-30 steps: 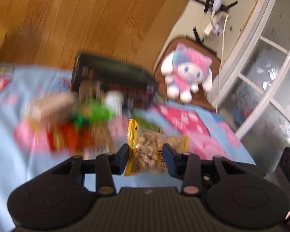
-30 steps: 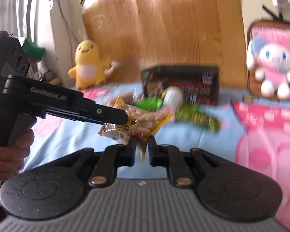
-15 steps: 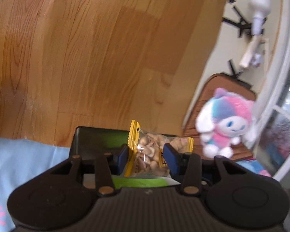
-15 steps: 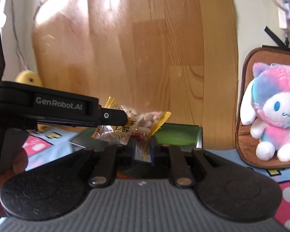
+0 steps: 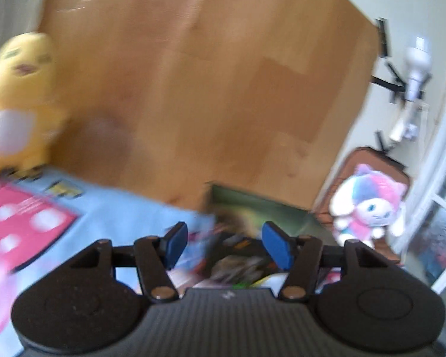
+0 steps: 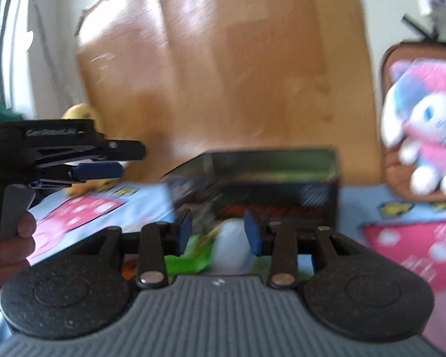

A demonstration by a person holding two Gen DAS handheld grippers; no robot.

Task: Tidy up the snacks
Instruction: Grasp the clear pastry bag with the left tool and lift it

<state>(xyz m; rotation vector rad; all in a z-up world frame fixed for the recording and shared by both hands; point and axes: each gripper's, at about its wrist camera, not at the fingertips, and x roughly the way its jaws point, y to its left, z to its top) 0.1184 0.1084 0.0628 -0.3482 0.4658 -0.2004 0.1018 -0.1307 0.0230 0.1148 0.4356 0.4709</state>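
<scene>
The left tool has just been opening; its blue pads stand spread with nothing pinched between them. The right tool has likewise just been opening, and its blue pads are apart and bare too — the green wrapper and white blur showing between them lie below, not gripped. Just ahead of both tools sits the dark open-topped rectangular snack box, resting on the bed's blue and pink cartoon-printed sheet. Blurred packets are heaped in and in front of the box, so the task's snacks are partly in it and partly loose on the sheet near it.

As a judgement, the job looks midway: both tools are empty near the box, while at least a green packet and a white one appear to be outside it.

Counts: two tools, one box, one yellow plush chick, one pink-and-white plush cat — the snacks are too smeared to number.
</scene>
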